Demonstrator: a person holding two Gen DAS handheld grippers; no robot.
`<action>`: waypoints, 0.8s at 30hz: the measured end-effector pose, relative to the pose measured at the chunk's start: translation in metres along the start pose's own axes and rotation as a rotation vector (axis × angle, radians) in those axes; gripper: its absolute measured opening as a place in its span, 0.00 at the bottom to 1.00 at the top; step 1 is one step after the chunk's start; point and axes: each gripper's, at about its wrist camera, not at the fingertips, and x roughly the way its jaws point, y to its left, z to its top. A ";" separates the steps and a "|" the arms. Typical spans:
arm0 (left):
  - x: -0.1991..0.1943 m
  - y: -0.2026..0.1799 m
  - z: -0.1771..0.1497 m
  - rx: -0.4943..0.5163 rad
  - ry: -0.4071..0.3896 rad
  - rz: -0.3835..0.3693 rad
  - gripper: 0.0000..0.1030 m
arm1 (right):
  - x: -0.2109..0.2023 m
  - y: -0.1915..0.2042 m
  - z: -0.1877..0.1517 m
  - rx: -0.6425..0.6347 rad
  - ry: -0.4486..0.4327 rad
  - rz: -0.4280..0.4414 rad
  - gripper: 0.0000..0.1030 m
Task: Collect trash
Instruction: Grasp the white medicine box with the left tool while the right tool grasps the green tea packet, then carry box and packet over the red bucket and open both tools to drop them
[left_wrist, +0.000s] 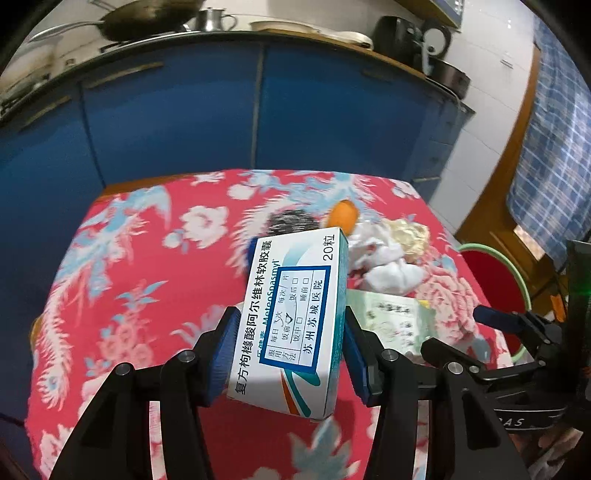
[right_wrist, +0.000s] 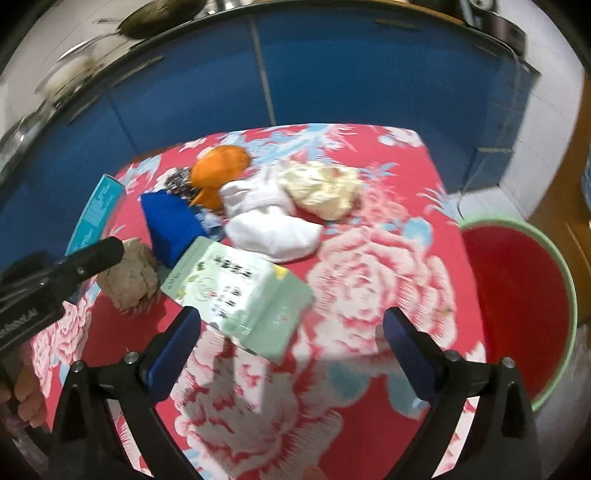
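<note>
Medicine box (left_wrist: 295, 325) sitting pinched in left gripper (left_wrist: 290, 350), frame centre; right gripper (right_wrist: 291, 354) spreading wide over green carton (right_wrist: 240, 295). Crowding upper centre: white tissues (right_wrist: 273, 232), orange peel (right_wrist: 221, 166). Floral tablecloth (right_wrist: 388, 277); red bucket (right_wrist: 517, 295) waiting right.

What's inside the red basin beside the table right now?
The red basin shows only bare red interior in the right wrist view; no trash is visible in it. Its near part is cut off by the right gripper and the table's edge, so that stays unseen.
</note>
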 end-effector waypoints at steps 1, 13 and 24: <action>-0.001 0.003 -0.001 -0.006 -0.002 0.008 0.53 | 0.003 0.005 0.001 -0.024 0.001 -0.005 0.96; -0.006 0.018 -0.008 -0.025 -0.012 0.034 0.53 | 0.035 0.029 0.009 -0.134 0.080 0.003 0.96; -0.007 0.016 -0.008 -0.024 -0.013 0.028 0.53 | 0.044 0.031 0.009 -0.184 0.115 -0.006 0.83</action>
